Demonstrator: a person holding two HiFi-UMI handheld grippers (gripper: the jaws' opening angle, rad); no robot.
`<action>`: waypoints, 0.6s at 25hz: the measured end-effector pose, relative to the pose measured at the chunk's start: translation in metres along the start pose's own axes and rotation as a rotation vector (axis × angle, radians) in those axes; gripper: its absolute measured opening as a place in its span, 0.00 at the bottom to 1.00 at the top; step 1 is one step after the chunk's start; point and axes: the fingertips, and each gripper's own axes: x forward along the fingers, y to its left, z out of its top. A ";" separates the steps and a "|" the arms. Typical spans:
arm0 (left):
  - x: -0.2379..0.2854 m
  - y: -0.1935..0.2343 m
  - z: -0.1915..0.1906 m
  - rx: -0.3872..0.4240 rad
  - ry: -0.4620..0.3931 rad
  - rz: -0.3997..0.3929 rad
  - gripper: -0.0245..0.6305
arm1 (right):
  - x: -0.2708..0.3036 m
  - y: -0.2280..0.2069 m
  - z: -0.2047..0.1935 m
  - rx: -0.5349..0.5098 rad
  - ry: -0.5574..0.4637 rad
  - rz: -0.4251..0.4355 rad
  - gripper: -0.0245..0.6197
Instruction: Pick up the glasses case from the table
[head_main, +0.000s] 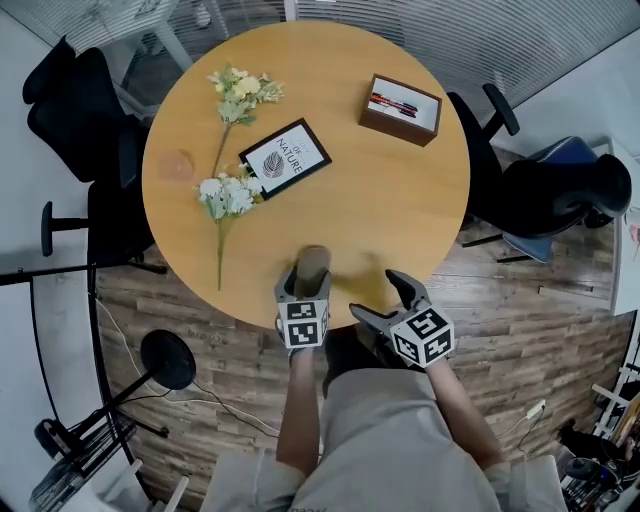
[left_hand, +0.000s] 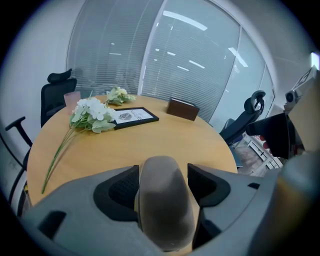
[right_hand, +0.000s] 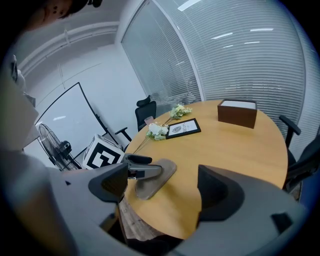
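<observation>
Head view: the glasses case (head_main: 312, 262) lies at lower centre of the frame, close to the near rim of the round table (head_main: 400, 200), with its long axis pointing away from the person.
Left gripper (head_main: 309, 282): its jaws are wide and astride the case, one pad along each long flank. In the left gripper view the pads sit just beside the sides, and I judge that no squeeze is on yet.
Right gripper (head_main: 382, 298): its jaws are wide with nothing between them. It hovers over the table's rim, just to the right of the case in the frame.
Risk, rounded shell: the case looks smooth and domed, so pads that close high on the curve could squirt it out forward instead of holding it.
Risk, table rim: a nudge toward the bottom of the frame could slide the case off onto the floor (head_main: 500, 330).
Risk, uneven closing: if one pad meets the case first, it may swivel on the wood and end up skewed in the jaws.
Risk, early lift: rising before the pads bite would leave the case behind or drop it.
Bystanders: the flowers (head_main: 225, 195), framed card (head_main: 285, 158) and brown box (head_main: 400, 108) sit in the upper half of the frame, well apart from the case, and are unlikely to be disturbed.
</observation>
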 end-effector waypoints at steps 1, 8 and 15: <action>0.001 0.001 -0.001 0.000 0.006 0.001 0.46 | -0.001 -0.001 0.000 0.002 0.000 -0.004 0.71; 0.005 0.008 -0.003 -0.087 -0.004 -0.037 0.48 | -0.004 -0.010 -0.005 0.026 0.003 -0.028 0.71; 0.008 0.012 -0.008 -0.148 0.005 -0.104 0.49 | -0.001 -0.003 -0.010 0.017 0.016 -0.020 0.71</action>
